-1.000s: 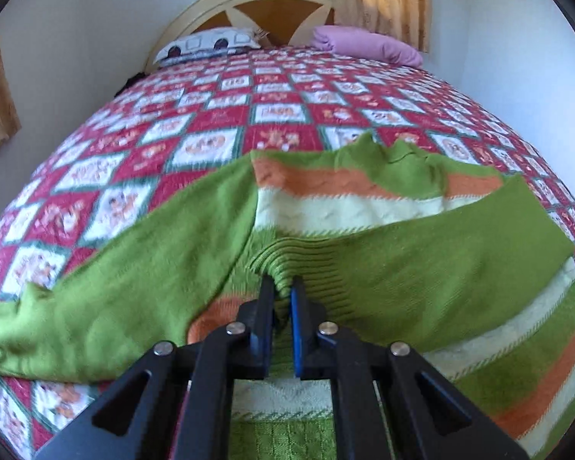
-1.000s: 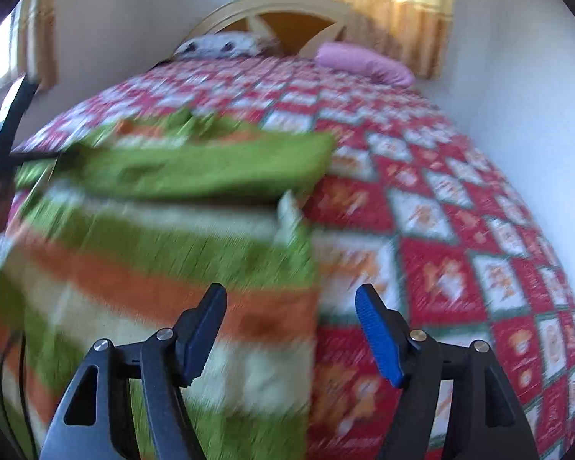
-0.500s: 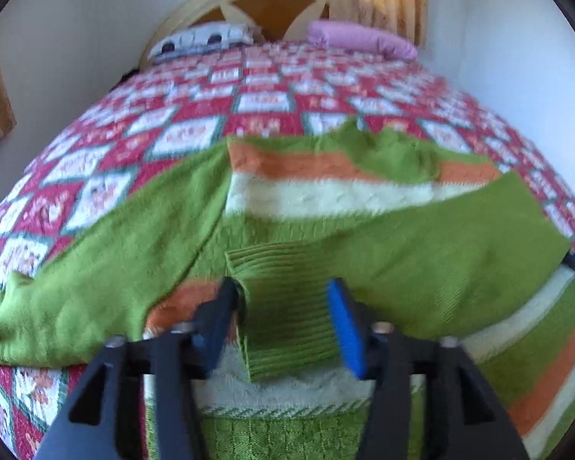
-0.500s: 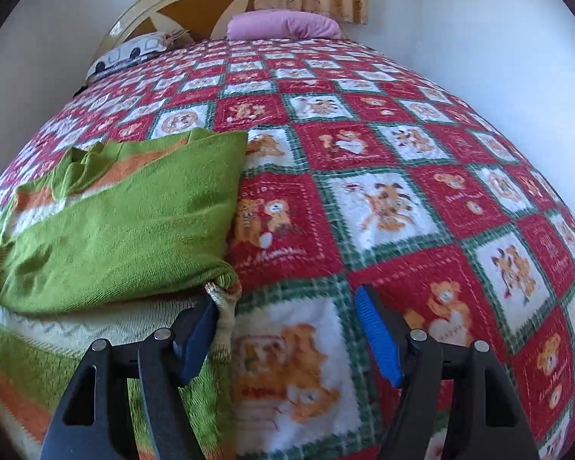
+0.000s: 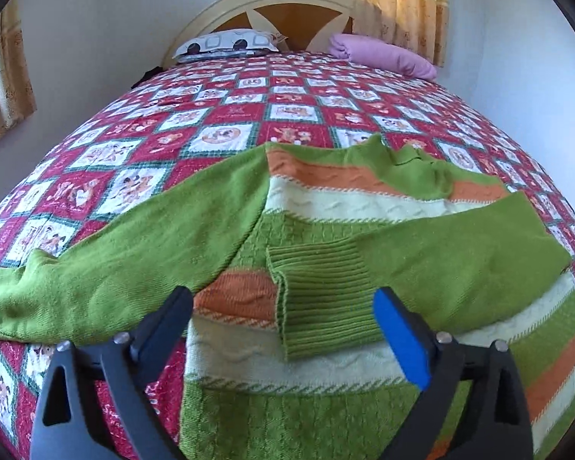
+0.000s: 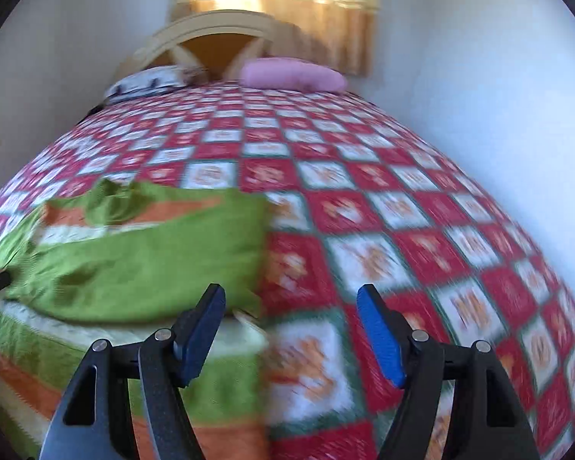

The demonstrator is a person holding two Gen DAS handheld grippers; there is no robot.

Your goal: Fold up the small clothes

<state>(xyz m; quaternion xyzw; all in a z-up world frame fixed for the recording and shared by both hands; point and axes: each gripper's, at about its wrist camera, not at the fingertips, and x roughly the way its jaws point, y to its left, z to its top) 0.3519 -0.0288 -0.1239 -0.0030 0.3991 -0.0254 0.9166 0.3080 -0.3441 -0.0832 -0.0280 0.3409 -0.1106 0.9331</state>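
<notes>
Your left gripper (image 5: 283, 329) stands with its jaws wide apart, gripping nothing; the ribbed green cuff (image 5: 322, 299) lies loose between and just ahead of the fingers. The green knitted sweater with orange and cream stripes (image 5: 356, 207) lies flat on the red and white patchwork bedspread (image 5: 249, 115), collar away from you toward the headboard, hem nearest the tool, so its body runs lengthwise up the bed. Left of your tool, one plain green sleeve (image 5: 107, 264) stretches out sideways, its end near the bed's near-left edge. The other sleeve (image 5: 460, 249) is folded across the chest, running from the right shoulder to the cuff at your fingers.

Your right gripper (image 6: 290, 329) is likewise spread open and holds nothing. The view is blurred. The sweater's folded right edge (image 6: 257, 253) lies just ahead of its left finger (image 6: 203, 329); ahead of and to the right of the tool, bare bedspread (image 6: 421, 230) extends to the white wall (image 6: 479, 96).
</notes>
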